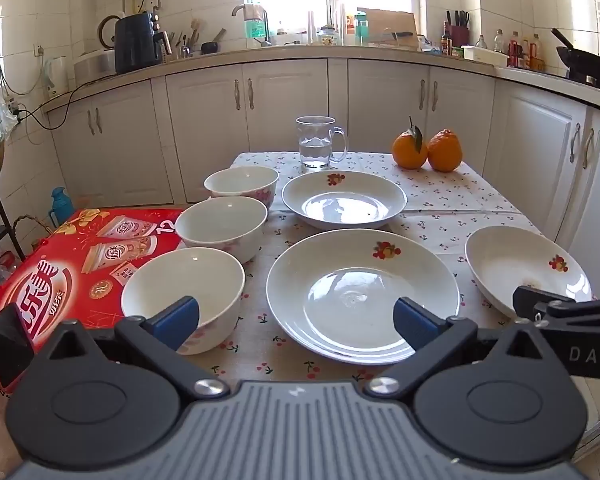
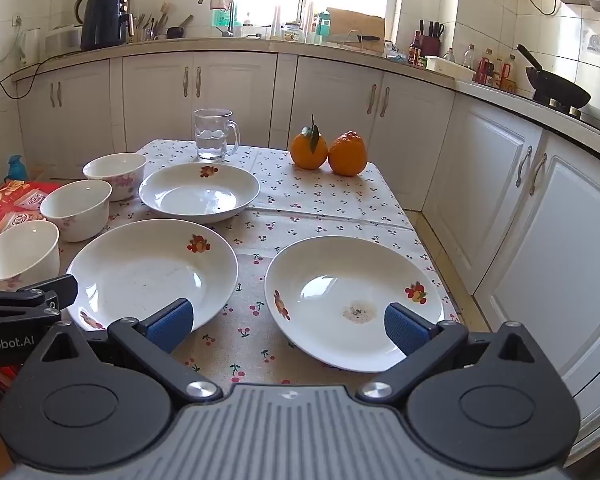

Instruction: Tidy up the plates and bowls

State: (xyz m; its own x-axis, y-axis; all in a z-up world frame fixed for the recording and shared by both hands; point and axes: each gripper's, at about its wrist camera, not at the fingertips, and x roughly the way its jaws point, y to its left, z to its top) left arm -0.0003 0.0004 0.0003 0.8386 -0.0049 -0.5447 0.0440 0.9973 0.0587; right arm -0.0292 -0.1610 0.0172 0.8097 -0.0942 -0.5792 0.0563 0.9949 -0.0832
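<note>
- You are holding the left gripper (image 1: 296, 320) with its blue-padded jaws spread wide and pinching nothing; it is hovering low in the left wrist frame, one pad in front of the nearest white floral bowl (image 1: 182, 294) and the other in front of the large white fruit-printed plate (image 1: 362, 294) at centre.
- You are keeping the right gripper (image 2: 287, 326) equally spread and empty, its pads straddling the gap between that same large plate and the white plate with a dried food smear (image 2: 352, 300) at lower right of the right wrist frame.
- Both jaws are sitting short of the crockery, which I judge to mean no piece has been picked yet.
- The three bowls are lining up along the left edge: nearest, middle white bowl (image 1: 222, 226), far white floral bowl (image 1: 241, 184); all are looking empty.
- A third white deep plate (image 1: 344, 198) is sitting behind the large one, also empty.
- Nothing is stacked yet, so matching pieces are probably waiting to be nested.
- At the upper centre, a clear glass mug (image 1: 318, 142) is holding some water, and two oranges (image 1: 426, 150) are touching each other to its right.
- All of it is resting on the cherry-print tablecloth (image 1: 452, 192); a red printed carton (image 1: 72, 264) is lying just beside the bowls at lower left.
</note>
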